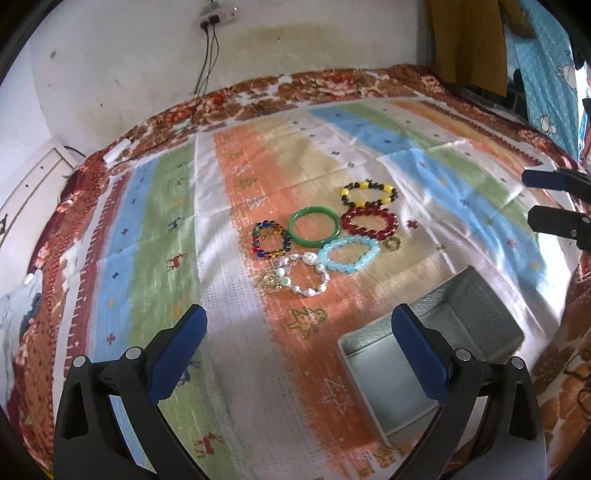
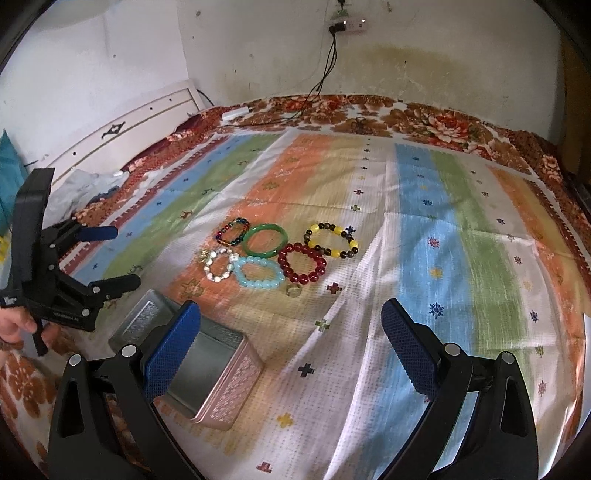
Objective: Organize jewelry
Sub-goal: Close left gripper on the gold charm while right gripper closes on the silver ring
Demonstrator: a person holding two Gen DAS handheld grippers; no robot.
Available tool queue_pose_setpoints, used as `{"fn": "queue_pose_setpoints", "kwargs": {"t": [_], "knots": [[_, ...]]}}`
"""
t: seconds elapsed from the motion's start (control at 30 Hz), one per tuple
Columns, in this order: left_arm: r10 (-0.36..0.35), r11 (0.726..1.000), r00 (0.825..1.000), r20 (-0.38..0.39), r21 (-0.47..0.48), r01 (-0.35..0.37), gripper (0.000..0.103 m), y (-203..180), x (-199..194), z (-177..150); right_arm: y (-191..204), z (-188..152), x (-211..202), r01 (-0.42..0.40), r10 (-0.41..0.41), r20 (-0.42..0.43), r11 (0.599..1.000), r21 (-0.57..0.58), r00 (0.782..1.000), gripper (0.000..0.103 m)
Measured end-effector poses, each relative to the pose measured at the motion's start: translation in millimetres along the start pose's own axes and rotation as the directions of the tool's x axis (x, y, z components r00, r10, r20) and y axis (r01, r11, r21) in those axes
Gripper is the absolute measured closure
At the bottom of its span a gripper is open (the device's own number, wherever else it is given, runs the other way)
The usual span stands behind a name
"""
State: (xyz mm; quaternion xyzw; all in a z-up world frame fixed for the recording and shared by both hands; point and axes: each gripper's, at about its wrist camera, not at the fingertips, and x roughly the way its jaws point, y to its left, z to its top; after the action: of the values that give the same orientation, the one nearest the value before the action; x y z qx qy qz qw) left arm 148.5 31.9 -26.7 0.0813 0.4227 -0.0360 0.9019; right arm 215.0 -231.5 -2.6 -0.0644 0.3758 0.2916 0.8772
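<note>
Several bracelets lie in a cluster on the striped cloth: a green bangle (image 1: 314, 227) (image 2: 265, 240), a red bead bracelet (image 1: 369, 222) (image 2: 302, 268), a yellow-and-dark bead bracelet (image 1: 368, 194) (image 2: 333, 241), a pale blue bead bracelet (image 1: 349, 254) (image 2: 259, 277), a multicolour bead bracelet (image 1: 269, 240) (image 2: 232, 231), a white bead bracelet (image 1: 304, 275) (image 2: 219, 265) and a small ring (image 1: 391, 243) (image 2: 293, 290). An open metal tin (image 1: 436, 343) (image 2: 192, 354) sits in front of them. My left gripper (image 1: 299, 343) (image 2: 123, 258) is open and empty. My right gripper (image 2: 291, 343) (image 1: 526, 199) is open and empty.
The striped cloth (image 1: 236, 332) covers a bed with a floral blanket (image 2: 424, 118). A wall with a power strip and cables (image 2: 343, 27) is behind. A white headboard (image 2: 122, 136) is at the left. Hanging fabric (image 1: 546, 66) is at the right.
</note>
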Motion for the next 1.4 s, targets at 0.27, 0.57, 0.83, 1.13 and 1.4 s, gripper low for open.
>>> {"fn": "queue_pose_setpoints", "kwargs": {"t": [0.27,0.57,0.83,1.13,1.4], "knots": [[0.014,1.000,0.999,-0.048,-0.008,-0.015,0.006,15,17,4,-11,8,20,0.037,-0.037,-0.039,0.999,0.018,0.999,0.004],[0.066,0.998,0.991,-0.113,0.011,-0.065,0.006,36,50,11,-5,16,40,0.005,-0.006,-0.075,1.000,-0.013,0.997,0.004],[0.046,0.999,0.989,-0.139,0.000,-0.046,0.006,47,65,15,-13,23,55,-0.031,0.033,-0.106,0.999,0.027,0.994,0.004],[-0.001,1.000,0.980,-0.198,0.004,0.001,0.020,55,90,16,-15,27,77,-0.058,0.064,-0.166,0.997,0.043,0.984,0.014],[-0.051,0.997,0.971,-0.233,0.045,0.063,0.026,59,110,16,-14,27,105,-0.075,0.084,-0.244,0.996,0.047,0.966,0.022]]}}
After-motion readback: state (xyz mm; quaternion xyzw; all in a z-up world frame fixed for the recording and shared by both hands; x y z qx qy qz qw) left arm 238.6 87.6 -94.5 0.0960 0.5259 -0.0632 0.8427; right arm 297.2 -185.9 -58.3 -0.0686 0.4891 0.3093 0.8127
